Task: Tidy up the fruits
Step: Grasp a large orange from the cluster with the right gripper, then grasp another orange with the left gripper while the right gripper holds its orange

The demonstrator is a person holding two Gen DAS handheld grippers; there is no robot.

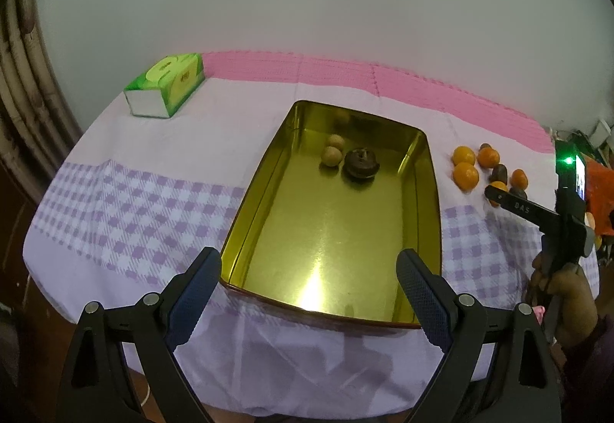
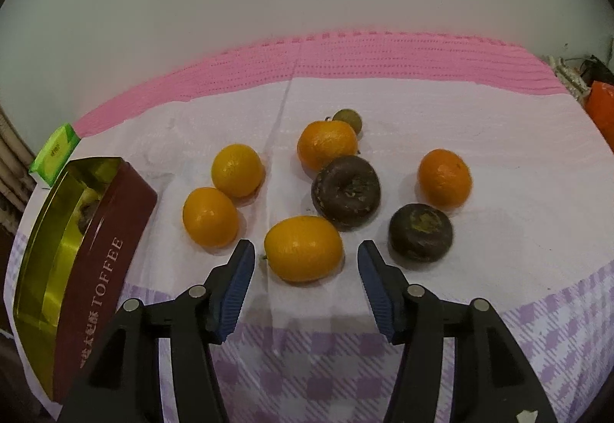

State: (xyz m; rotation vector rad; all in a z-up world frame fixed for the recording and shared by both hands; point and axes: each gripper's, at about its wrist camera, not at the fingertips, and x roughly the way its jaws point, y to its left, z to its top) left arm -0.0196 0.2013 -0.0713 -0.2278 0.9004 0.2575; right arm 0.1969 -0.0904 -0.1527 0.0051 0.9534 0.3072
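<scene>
While seemingly empty, right gripper [image 2: 306,257] over orange [image 2: 303,248]

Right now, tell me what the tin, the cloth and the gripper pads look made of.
Tin: metal, judging by its glossy gold, mirror-like inside.
Cloth: woven fabric, matte, creased, with a checked print.
Pads: probably rubber or textured plastic; blue and ribbed.

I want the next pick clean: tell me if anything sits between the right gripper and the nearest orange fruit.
Nothing visible does. The right gripper hangs open with the nearest orange fruit just ahead of its fingertips, on bare cloth. A dark fruit lies just outside its right finger, and another orange fruit outside its left finger.
</scene>
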